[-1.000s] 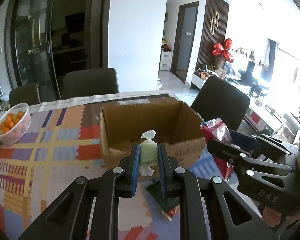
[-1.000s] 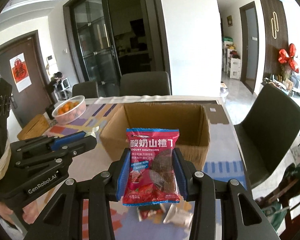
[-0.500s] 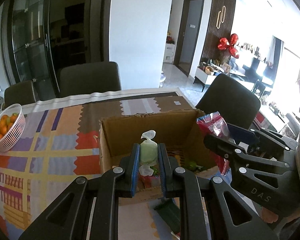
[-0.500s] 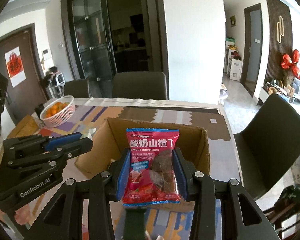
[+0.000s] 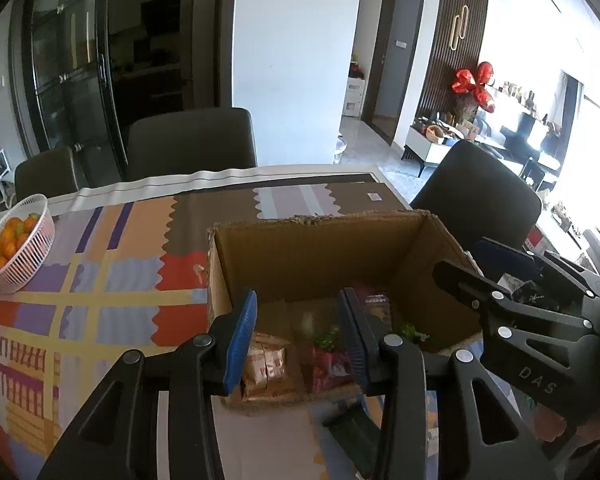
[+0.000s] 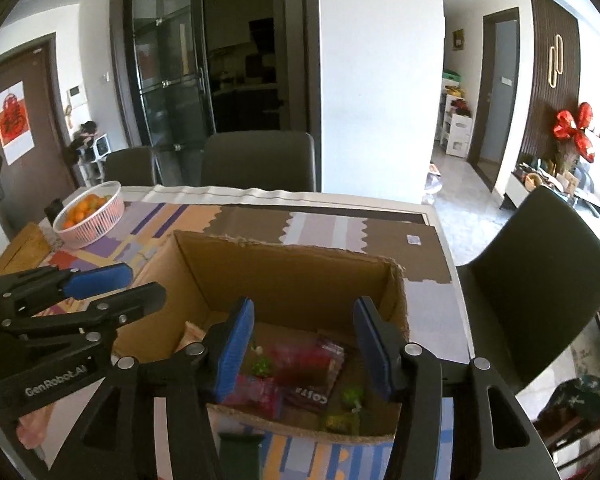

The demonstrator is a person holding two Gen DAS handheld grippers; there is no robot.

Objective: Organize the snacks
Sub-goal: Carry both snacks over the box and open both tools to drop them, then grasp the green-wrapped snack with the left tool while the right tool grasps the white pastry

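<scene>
An open cardboard box (image 5: 300,248) (image 6: 284,276) stands on the patchwork tablecloth. Several snack packets lie in it: a red packet (image 6: 300,358), a tan biscuit pack (image 5: 266,364) and small green-wrapped sweets (image 6: 352,396). My left gripper (image 5: 300,336) hangs open and empty over the box's near edge. My right gripper (image 6: 304,344) is open and empty above the box's inside. Each gripper shows at the side of the other's view.
A white basket of oranges (image 5: 14,248) (image 6: 90,216) sits at the table's far left. A dark green packet (image 5: 356,428) lies on the table in front of the box. Dark chairs (image 5: 192,140) (image 6: 536,280) stand behind and right of the table.
Both grippers moved forward over the box and opened. The green sweet left the left gripper and the red hawthorn packet left the right gripper; both now lie in the box.
</scene>
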